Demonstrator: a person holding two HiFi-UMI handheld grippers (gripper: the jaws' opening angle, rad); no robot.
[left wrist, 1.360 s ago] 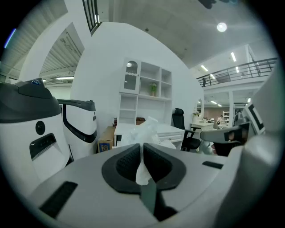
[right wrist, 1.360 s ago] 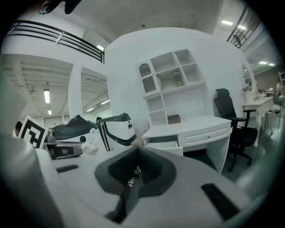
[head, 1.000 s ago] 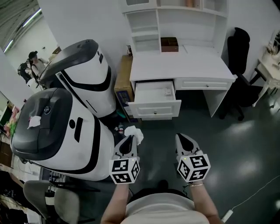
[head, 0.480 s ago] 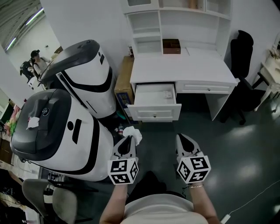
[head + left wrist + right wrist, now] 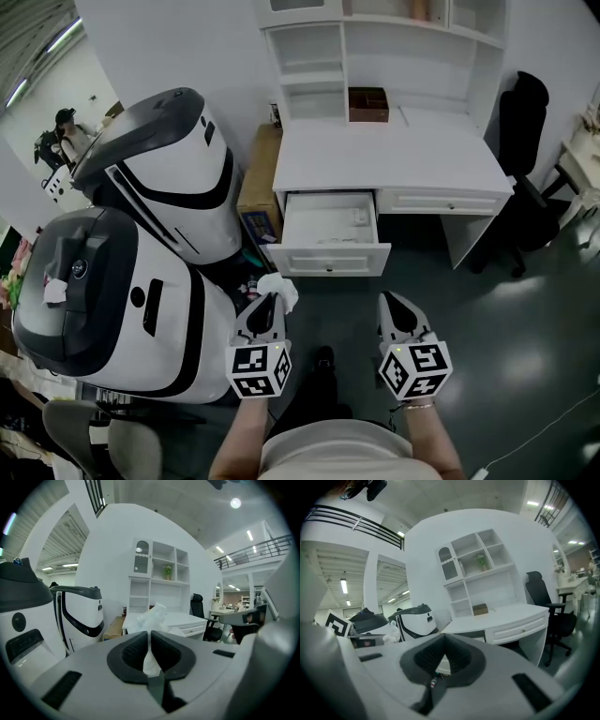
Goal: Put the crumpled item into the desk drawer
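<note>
The open desk drawer (image 5: 328, 255) looms closer as the left gripper (image 5: 270, 304) clenches the crumpled tissue (image 5: 280, 288); the right gripper (image 5: 395, 303) is closed, empty.

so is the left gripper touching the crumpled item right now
Touching. The left gripper view shows the left gripper with its jaws closed on the white crumpled item, which is pinched between the pads.

Drawer (image 5: 328, 259) in desk (image 5: 412, 155) ahead, machines (image 5: 173, 178) left, chair (image 5: 523, 141) right.
</note>
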